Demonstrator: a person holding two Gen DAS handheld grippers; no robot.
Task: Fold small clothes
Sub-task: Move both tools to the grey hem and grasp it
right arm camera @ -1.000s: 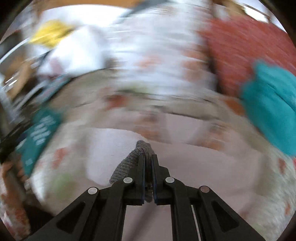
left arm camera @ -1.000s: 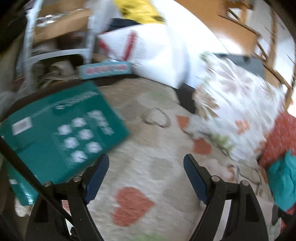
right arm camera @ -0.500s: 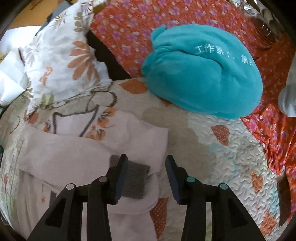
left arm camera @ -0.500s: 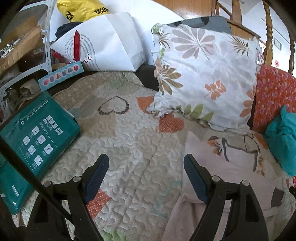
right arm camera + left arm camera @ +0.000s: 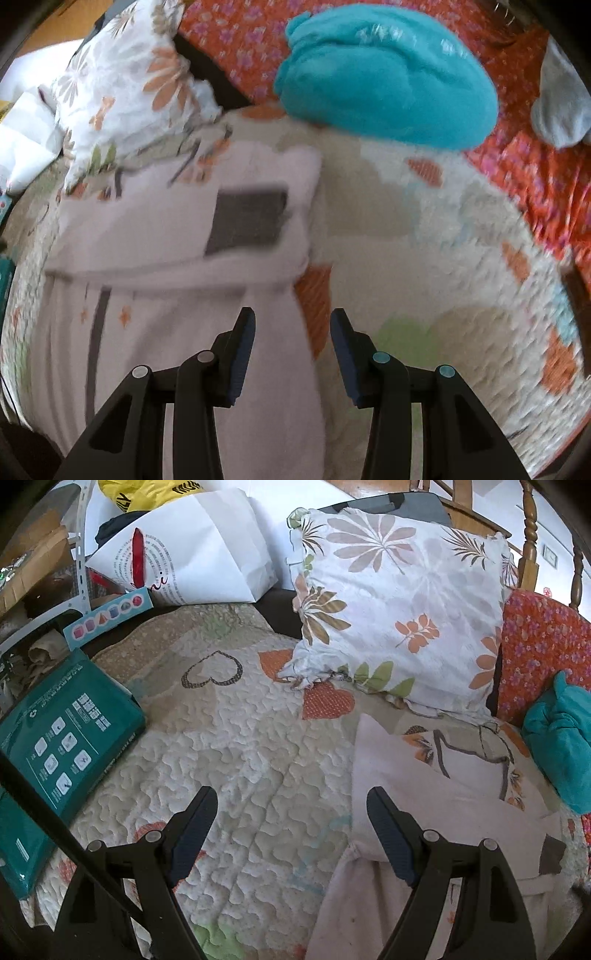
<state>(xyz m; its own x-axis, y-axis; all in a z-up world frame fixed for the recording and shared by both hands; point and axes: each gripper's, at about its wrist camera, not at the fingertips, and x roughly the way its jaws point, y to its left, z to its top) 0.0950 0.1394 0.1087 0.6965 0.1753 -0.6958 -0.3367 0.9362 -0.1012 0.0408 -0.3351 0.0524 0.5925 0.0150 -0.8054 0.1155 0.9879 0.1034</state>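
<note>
A pale pink small garment (image 5: pixel 436 805) with a dark grey cuff (image 5: pixel 552 854) lies partly folded on the quilted bedspread (image 5: pixel 236 746). My left gripper (image 5: pixel 291 812) is open and empty above the quilt, its right finger over the garment's left edge. In the right wrist view the same garment (image 5: pixel 155 258) lies with its grey cuff (image 5: pixel 247 223) folded across the top. My right gripper (image 5: pixel 291 328) is open and empty, over the garment's right edge.
A floral pillow (image 5: pixel 399 602) and a red cushion (image 5: pixel 539 646) stand behind. A teal bundle (image 5: pixel 388 85) lies on the right. A green box (image 5: pixel 62 746) lies left, with a white bag (image 5: pixel 192 550) behind it. A grey sock (image 5: pixel 561 107) lies far right.
My right gripper was shut on the grey cuff, laid it on the garment, opened and drew back. My left gripper swung right and steadied, open throughout.
</note>
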